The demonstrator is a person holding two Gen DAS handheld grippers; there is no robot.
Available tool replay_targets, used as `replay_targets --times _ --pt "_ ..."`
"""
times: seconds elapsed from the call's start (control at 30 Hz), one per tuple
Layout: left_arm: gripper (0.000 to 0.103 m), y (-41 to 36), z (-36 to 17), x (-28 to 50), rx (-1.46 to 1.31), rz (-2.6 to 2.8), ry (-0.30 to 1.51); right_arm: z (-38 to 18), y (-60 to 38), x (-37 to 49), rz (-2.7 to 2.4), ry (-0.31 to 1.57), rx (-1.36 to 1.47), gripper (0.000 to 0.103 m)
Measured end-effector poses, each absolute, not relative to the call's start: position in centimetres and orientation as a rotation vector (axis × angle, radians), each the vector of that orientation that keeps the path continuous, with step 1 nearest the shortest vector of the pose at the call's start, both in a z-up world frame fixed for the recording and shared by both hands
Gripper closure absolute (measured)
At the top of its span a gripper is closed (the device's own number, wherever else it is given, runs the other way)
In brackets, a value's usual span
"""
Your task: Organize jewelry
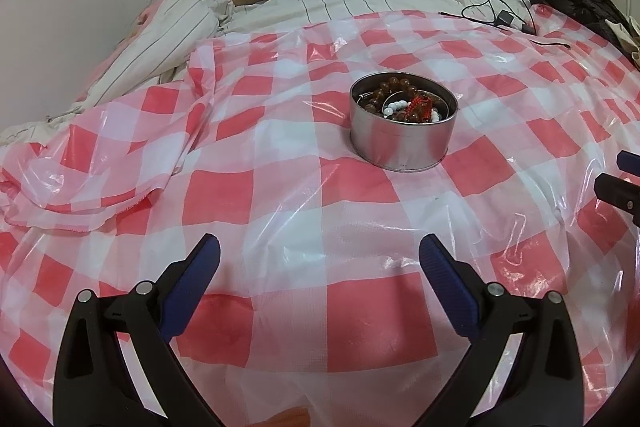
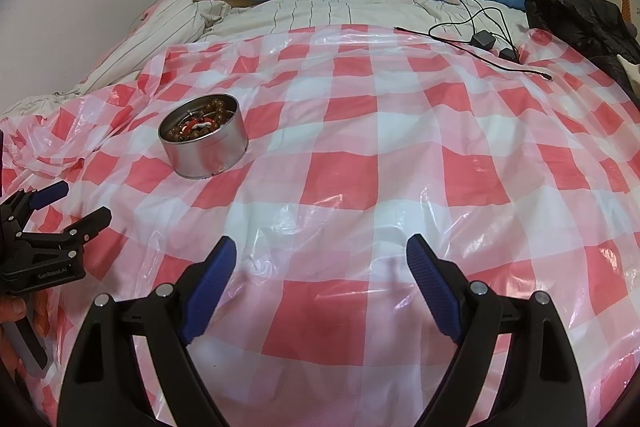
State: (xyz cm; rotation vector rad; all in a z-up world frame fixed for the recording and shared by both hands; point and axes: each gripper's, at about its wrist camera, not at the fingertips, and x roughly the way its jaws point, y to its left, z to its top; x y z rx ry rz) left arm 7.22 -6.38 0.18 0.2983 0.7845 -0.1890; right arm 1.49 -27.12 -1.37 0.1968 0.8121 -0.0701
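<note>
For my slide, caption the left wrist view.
Open left gripper hovers before a round metal tin of beaded bracelets on checked plastic sheet.

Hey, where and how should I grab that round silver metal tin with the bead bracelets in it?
Grip the round silver metal tin across its straight side wall, coming down from above and in front. It stands upright and open-topped on the red and white checked plastic sheet, with clear space all around. The open left gripper faces it most directly.

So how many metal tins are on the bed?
1. The tin stands on the checked sheet, ahead of the left gripper, with bead bracelets inside. No other tin shows.
</note>
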Motion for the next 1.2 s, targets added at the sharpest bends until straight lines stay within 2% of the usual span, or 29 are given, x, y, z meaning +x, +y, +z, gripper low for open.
replay_targets --times 1.2 --pt "0.007 -6.74 -0.62 7.11 0.306 -0.203 0.797 -1.35 -27.09 1.49 -0.071 0.813 0.195 0.018"
